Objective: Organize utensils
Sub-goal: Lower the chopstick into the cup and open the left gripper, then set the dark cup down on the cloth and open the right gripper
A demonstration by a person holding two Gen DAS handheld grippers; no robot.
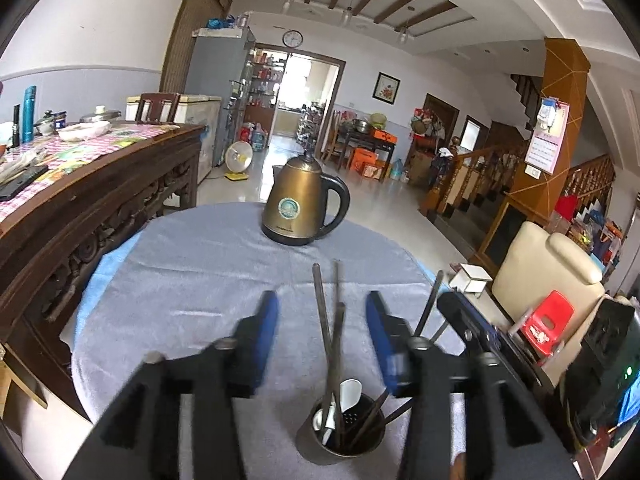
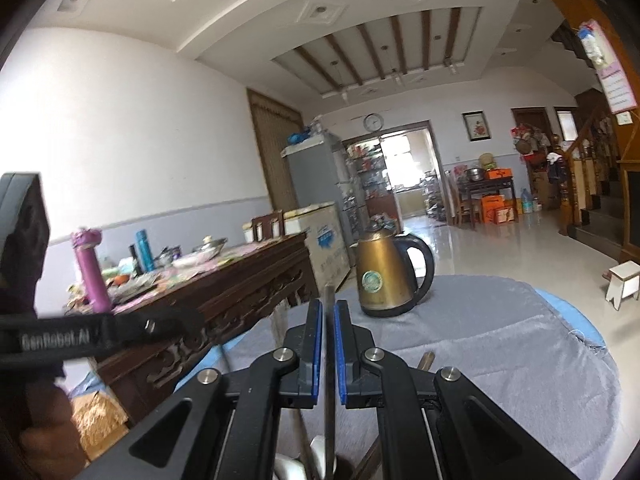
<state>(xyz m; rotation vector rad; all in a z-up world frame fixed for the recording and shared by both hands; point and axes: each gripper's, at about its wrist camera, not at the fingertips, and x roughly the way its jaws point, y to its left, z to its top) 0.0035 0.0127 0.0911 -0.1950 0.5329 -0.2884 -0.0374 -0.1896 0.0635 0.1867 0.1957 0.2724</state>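
Utensils: right gripper (image 2: pixel 328 344) is clenched on one thin dark metal chopstick (image 2: pixel 329 400) standing above the dark cylindrical metal holder (image 1: pixel 340 436); left gripper (image 1: pixel 322 340) stands released, its blue pads either side of the chopsticks rising from that holder. Judged nearly done: holder already carries dark chopsticks (image 1: pixel 330 344) and white ceramic spoons (image 1: pixel 345 398), leaving the held stick to drop in, with no loose pieces visible on the grey cloth (image 1: pixel 208 280) beyond it.

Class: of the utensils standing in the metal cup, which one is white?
The spoon. It alone is white, its bowl rising above the rim of the cup; the chopsticks beside it are dark, thin rods.
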